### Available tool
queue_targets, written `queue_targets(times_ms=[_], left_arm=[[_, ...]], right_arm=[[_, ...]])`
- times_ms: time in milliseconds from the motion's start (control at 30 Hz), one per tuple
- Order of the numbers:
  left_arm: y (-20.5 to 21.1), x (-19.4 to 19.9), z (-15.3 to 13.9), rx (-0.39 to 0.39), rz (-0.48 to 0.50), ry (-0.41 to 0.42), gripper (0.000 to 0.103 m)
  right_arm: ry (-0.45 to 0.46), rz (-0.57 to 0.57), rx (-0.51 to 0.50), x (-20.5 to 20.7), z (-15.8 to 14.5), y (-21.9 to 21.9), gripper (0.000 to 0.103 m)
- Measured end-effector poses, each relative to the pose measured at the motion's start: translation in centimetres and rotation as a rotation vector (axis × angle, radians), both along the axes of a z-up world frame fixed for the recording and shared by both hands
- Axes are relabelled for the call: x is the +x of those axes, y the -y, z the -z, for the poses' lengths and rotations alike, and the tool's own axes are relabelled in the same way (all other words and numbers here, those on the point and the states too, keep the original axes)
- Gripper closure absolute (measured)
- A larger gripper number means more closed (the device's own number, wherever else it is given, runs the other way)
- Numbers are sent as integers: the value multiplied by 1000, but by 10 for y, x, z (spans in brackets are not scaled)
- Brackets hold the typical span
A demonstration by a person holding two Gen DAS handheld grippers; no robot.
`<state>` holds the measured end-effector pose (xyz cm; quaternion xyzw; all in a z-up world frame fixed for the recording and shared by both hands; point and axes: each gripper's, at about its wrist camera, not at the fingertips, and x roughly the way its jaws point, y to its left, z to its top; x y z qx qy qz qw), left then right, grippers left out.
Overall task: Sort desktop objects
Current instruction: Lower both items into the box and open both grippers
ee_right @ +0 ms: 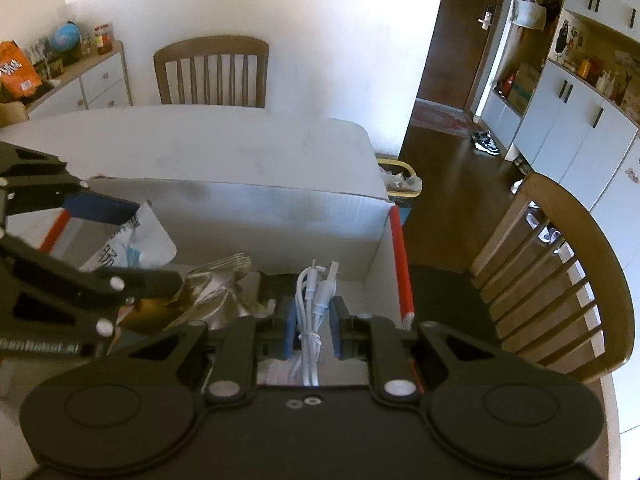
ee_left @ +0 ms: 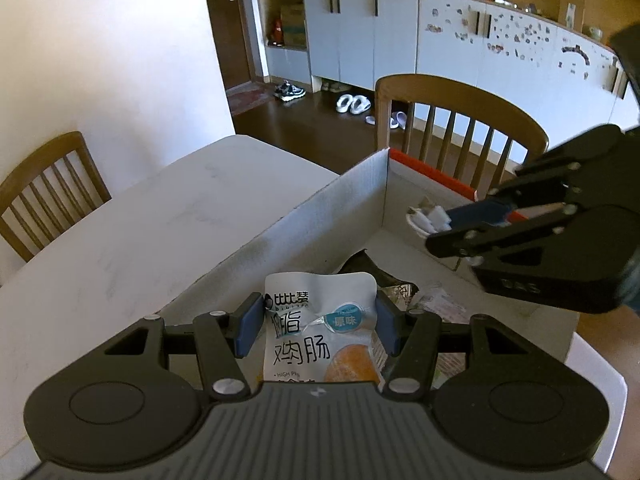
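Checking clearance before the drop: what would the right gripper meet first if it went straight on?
Probably the dark wrapper lying in the box, just beyond the bundled cable the right gripper holds; depth is unclear.

left gripper (ee_left: 318, 326): angled downward, jaws half apart, clamped on something | right gripper (ee_right: 313, 330): angled downward, jaws nearly together, gripping

The white snack packet (ee_left: 320, 328) between my left jaws reads "鸡肠", "原味" on its blue round sticker, and "HIGH" in small print below.
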<state>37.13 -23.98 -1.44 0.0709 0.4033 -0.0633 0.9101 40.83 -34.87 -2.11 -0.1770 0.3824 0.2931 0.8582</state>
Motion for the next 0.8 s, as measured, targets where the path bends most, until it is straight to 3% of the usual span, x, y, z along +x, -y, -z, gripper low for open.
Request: queue_targets(times_ms=[333, 567, 800], left_arm=[[2, 17, 22, 40, 13, -64, 46], [1, 35, 39, 49, 16, -185, 46], [1, 38, 41, 41, 22, -211, 43]], right_arm=[[-75, -8, -48, 29, 28, -14, 86], [-130, -22, -66, 33, 39, -17, 85], [-148, -29, -65, 32, 45, -14, 82]])
